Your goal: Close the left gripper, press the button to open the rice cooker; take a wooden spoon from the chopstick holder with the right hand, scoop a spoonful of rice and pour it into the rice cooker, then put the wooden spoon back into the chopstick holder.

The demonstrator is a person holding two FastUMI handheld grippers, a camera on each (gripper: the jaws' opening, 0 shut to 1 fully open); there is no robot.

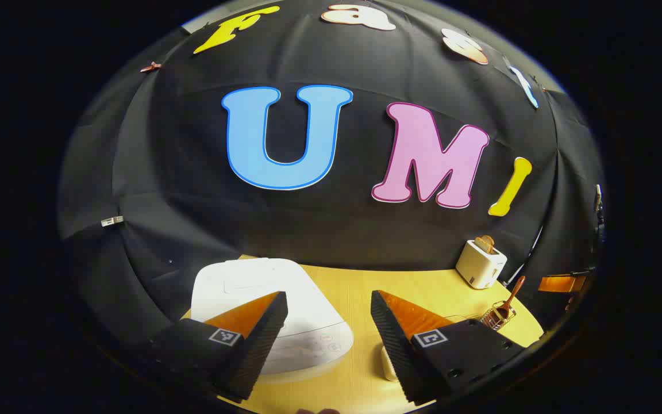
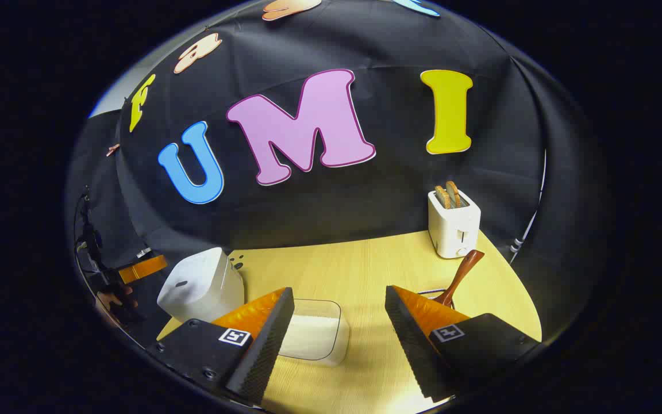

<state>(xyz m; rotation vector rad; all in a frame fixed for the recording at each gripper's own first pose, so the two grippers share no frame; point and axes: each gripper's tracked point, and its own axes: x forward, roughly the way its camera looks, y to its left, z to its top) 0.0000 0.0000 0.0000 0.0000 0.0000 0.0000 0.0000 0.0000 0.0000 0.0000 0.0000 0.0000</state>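
The left gripper [image 1: 329, 322] hangs wide open and empty just above the closed rice cooker [image 1: 262, 299]. The right gripper [image 2: 339, 322], also open and empty, faces the rice container [image 2: 316, 336]; the wooden spoon [image 2: 460, 276] stands just beyond its right finger.

Black cloth wall [image 2: 365, 195] hangs creased behind a pale yellow wooden tabletop [image 2: 354, 264]. A white toaster [image 2: 453, 224] stands at the tabletop's far edge, with a cable [image 2: 529, 230], seemingly, hanging beside it.
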